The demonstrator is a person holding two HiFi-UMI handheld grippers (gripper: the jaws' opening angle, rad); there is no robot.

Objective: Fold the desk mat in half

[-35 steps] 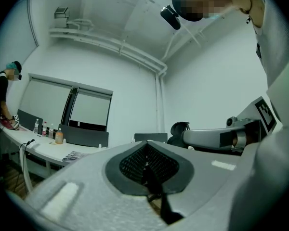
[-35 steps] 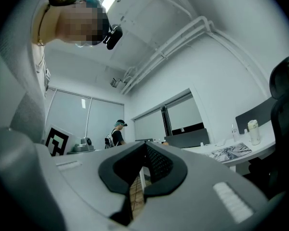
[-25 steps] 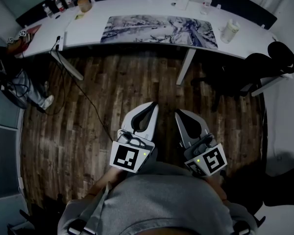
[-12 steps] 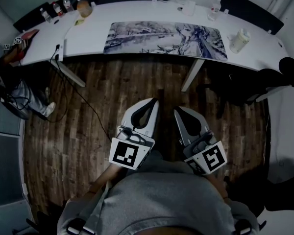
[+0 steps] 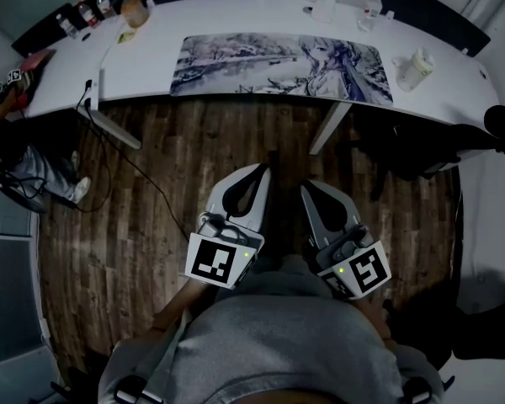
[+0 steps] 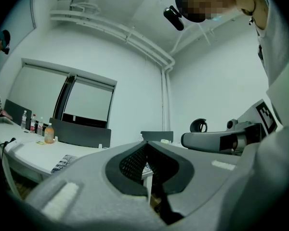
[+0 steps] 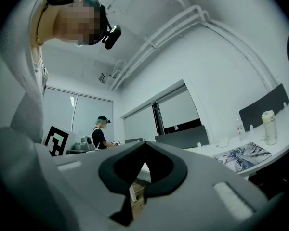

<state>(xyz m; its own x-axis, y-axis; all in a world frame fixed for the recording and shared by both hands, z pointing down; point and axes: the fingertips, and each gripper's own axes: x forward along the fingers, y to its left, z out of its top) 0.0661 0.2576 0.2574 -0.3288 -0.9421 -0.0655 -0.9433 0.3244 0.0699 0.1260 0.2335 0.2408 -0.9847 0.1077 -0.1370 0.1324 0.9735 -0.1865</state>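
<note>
On the white table [image 5: 151, 61], our desk mat [image 5: 282, 66] lies flat, unfolded.
Right of it stands a white cup [image 5: 414, 68], contents hidden; bottles [image 5: 84, 15] cluster far left. We hold left gripper [image 5: 262, 172] and right gripper [image 5: 306, 192] pressed together, empty, over the floor [image 5: 194, 158].

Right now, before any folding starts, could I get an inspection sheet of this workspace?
Surface: white desk above a wood floor.
Job's things: desk mat lying flat, unfolded.
Clutter: bottles at the desk's left end; cup right of the mat.
Grippers: left gripper and right gripper both shut, empty, short of the desk.
Cables: cable trailing from the desk to the floor.
Surroundings: dark chair at right; person at left.
</note>
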